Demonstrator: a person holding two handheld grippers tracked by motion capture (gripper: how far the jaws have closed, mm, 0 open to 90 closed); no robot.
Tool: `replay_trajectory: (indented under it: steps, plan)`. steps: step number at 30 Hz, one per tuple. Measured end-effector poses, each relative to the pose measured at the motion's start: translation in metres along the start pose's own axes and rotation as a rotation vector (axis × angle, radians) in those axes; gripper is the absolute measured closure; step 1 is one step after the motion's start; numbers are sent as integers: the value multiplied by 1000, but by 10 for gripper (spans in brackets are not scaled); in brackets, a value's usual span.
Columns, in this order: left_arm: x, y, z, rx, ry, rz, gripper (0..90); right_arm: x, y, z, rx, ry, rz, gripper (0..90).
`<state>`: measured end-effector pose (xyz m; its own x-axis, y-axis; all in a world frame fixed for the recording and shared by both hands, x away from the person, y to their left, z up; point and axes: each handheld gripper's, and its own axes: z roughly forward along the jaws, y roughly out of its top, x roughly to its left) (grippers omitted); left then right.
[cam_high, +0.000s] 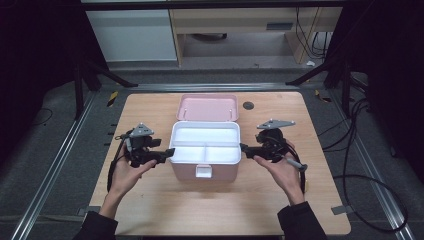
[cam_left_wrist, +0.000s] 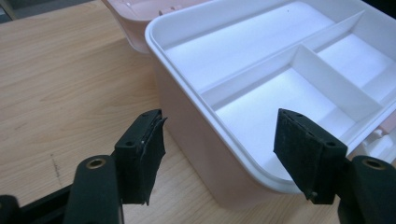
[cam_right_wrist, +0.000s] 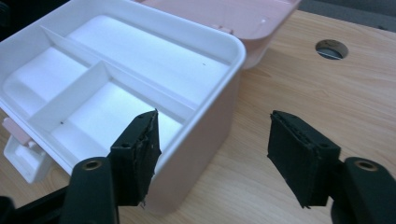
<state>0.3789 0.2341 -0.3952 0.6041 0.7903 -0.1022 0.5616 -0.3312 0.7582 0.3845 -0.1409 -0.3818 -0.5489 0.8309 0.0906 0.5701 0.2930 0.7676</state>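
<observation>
A pink box (cam_high: 185, 172) stands mid-table with a white divided tray (cam_high: 205, 125) in its top, and its pink lid (cam_high: 207, 107) is folded back behind it. My left gripper (cam_high: 170, 151) sits at the box's left side. In the left gripper view its jaws (cam_left_wrist: 219, 135) straddle the tray's rim (cam_left_wrist: 187, 88) without touching it, one pad outside and one over the tray. My right gripper (cam_high: 244, 148) is at the box's right side. Its jaws (cam_right_wrist: 212, 135) straddle the pink wall (cam_right_wrist: 205, 140) the same way, open. The tray's compartments hold nothing.
A white latch (cam_high: 203, 171) hangs on the box's front. A round cable hole (cam_high: 248, 105) lies in the wooden table (cam_high: 150, 210) behind the right gripper. Cables trail off the table's right edge. Bare wood lies in front of the box.
</observation>
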Motion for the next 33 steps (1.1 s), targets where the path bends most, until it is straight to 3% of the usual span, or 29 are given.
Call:
replay_trajectory:
  steps: [6,9,13,15,20,33]
  plan:
    - [1,-1,10,23,-10,-8,393,13,4,19,36,38,-26,399]
    - [1,-2,12,37,-6,-3,426,16,3,24,58,38,-40,430]
    - [-3,-3,16,47,-46,-1,487,20,0,32,95,35,-56,515]
    - [-5,-3,17,50,-39,5,494,19,-2,34,109,31,-60,549]
    - [-9,-5,15,65,-52,-23,492,16,-5,34,109,46,-54,559]
    - [-10,-4,20,66,-33,-10,486,21,-6,32,136,29,-43,573]
